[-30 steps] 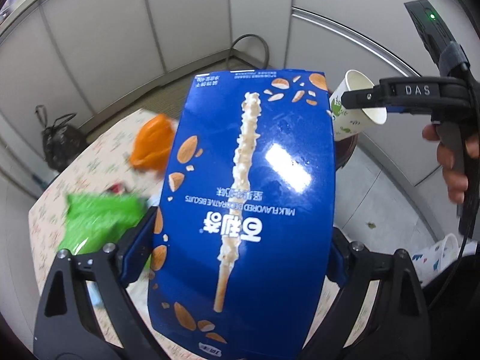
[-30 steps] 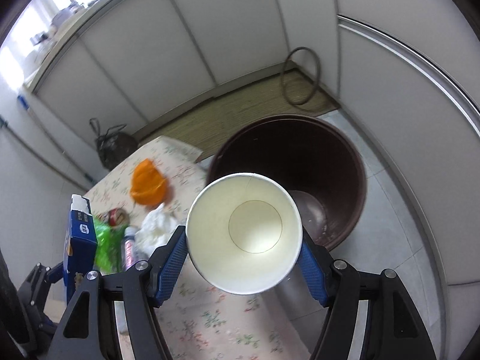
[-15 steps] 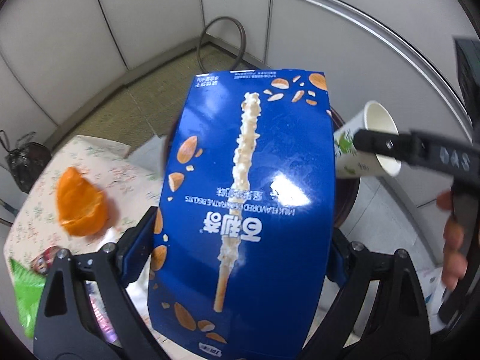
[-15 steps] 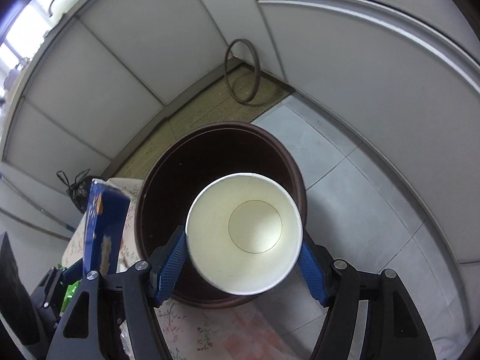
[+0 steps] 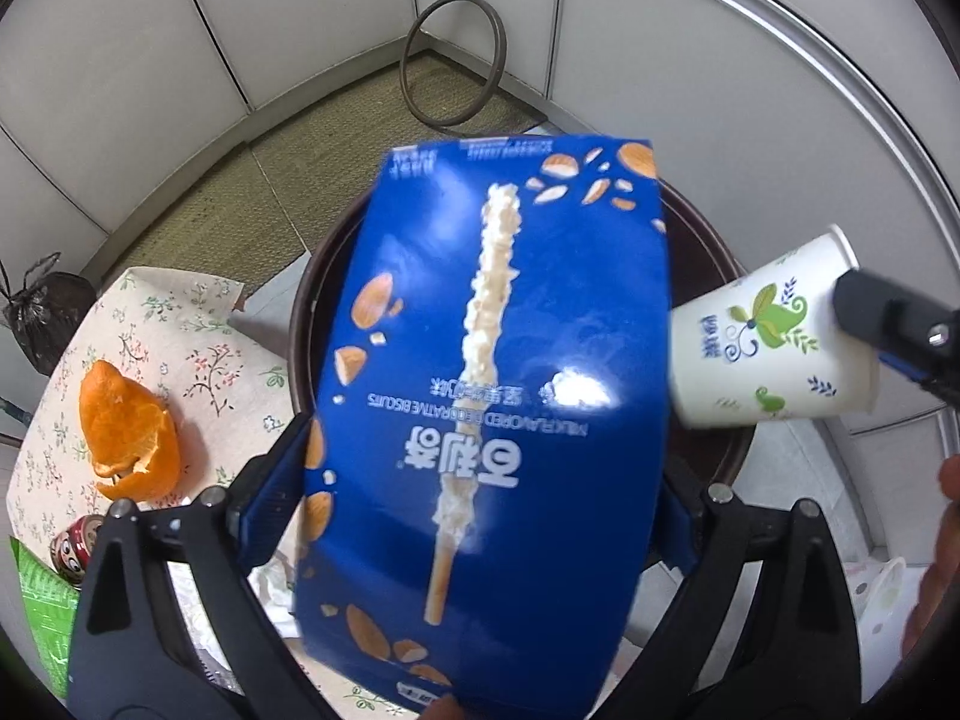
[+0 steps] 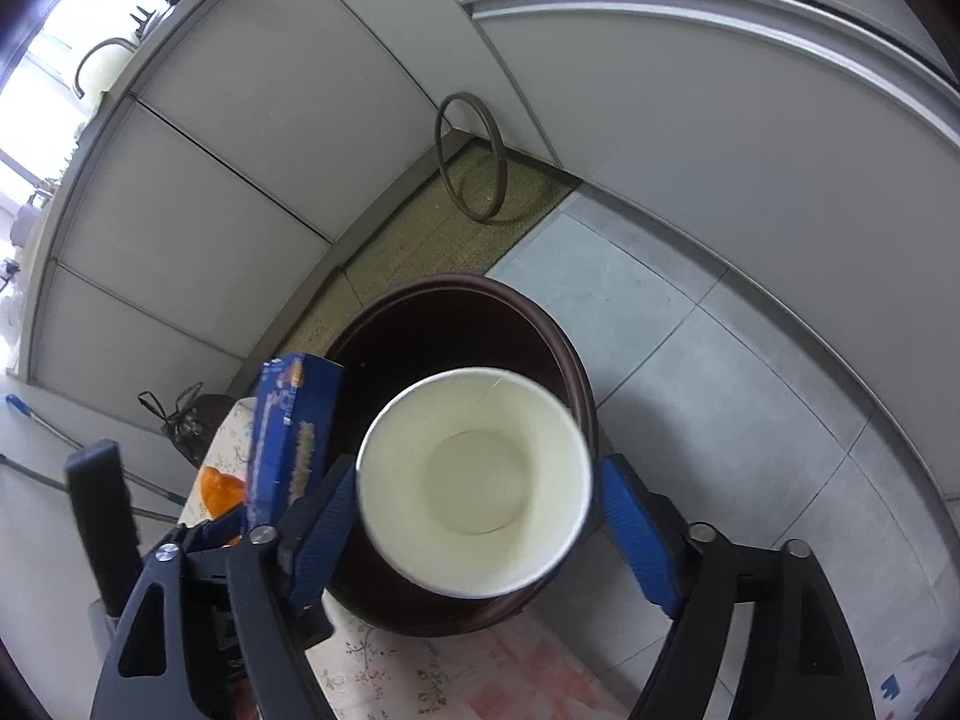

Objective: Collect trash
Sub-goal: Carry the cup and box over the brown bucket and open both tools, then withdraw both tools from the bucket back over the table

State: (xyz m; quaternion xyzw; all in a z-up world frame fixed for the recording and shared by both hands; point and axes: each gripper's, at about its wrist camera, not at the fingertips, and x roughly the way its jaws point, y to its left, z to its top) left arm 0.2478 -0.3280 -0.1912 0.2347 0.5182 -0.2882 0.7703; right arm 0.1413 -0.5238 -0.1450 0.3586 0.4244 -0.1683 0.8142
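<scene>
My left gripper is shut on a blue biscuit box and holds it above the dark brown trash bin. The box also shows in the right wrist view. My right gripper has opened: a gap shows between its right finger and the white paper cup, which is blurred and tilting over the bin. The cup also shows in the left wrist view, beside the box and over the bin's right side.
A floral-cloth table lies left of the bin with an orange peel, a small can, a green wrapper and crumpled tissue. A ring leans in the wall corner. A black bag sits on the floor.
Both grippers have moved from the table to over the bin. The right gripper's fingers have spread and the cup has slipped free and tilted. The left still grips the box.
</scene>
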